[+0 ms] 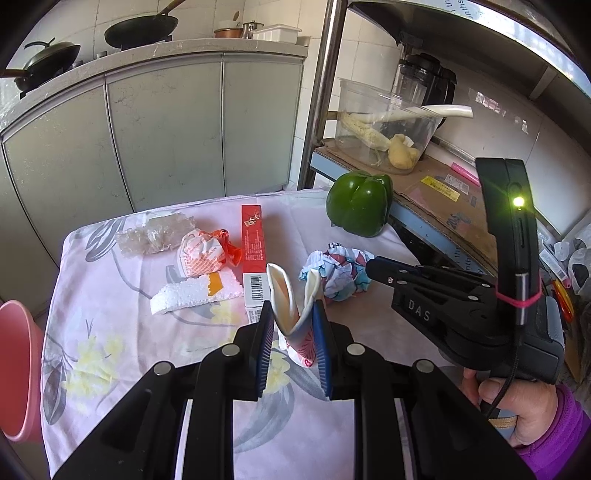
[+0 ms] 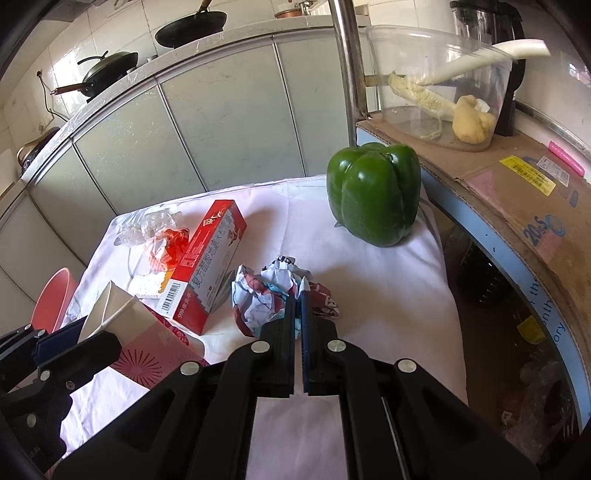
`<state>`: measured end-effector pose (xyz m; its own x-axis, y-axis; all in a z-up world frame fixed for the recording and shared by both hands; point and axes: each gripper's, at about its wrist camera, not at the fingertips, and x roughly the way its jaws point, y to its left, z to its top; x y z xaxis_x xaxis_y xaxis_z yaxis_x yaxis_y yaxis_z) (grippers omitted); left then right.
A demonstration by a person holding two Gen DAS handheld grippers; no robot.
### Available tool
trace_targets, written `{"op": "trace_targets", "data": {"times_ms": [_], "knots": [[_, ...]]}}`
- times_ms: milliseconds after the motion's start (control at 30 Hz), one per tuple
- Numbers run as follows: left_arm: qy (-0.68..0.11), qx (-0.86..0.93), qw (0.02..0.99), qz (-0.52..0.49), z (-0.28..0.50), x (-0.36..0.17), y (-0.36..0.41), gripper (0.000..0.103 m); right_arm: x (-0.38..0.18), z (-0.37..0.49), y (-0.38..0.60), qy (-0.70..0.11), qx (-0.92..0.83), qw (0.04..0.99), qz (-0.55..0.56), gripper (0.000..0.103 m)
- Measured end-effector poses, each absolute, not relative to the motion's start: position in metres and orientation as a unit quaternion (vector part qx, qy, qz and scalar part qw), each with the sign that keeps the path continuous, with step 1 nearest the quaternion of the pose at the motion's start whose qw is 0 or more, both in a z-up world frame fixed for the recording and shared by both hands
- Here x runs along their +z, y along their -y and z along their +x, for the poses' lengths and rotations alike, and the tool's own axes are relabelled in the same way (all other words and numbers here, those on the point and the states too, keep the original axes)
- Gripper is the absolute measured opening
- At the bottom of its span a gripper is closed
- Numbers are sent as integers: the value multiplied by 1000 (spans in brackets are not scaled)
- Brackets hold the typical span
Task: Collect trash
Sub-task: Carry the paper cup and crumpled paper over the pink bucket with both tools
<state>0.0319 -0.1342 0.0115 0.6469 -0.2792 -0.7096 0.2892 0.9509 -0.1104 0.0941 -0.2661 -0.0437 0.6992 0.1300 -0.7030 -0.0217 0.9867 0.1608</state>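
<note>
The left gripper [image 1: 293, 325] pinches a flattened paper cup [image 1: 291, 314] at lower centre. The right gripper [image 2: 299, 295], pressed together, nips the crumpled paper ball [image 2: 273, 295] mid-frame on the tabletop [image 2: 388, 295]; so thin a bite could tear free when lifted.

Home kitchen: woks [image 1: 142, 27] on tiled counter [image 1: 155, 61].

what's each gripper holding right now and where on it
The left gripper squeezes a flattened paper cup across its body, near the base. The right gripper is shut on the near edge of the crumpled paper ball.
</note>
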Motion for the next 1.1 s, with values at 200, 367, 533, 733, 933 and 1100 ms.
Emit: {"op": "trace_targets", "data": {"times_ms": [200,367,533,733,933,1100], "knots": [[-387,-156,909,2,27,14,129,20,-37,84,265,-376,41,923,75,3],[-382,-154,911,-2,23,18,127,20,-31,76,265,-369,42,925,78,3],[-377,-152,914,0,17,22,125,20,-26,69,264,-363,40,928,78,3],[-365,-150,919,-2,9,29,121,20,-18,60,261,-355,39,931,76,3],[-347,-144,927,-3,-2,40,113,20,-6,51,252,-342,45,936,68,3],[-339,-135,931,-5,-8,45,104,20,4,47,242,-333,53,939,62,3]]}}
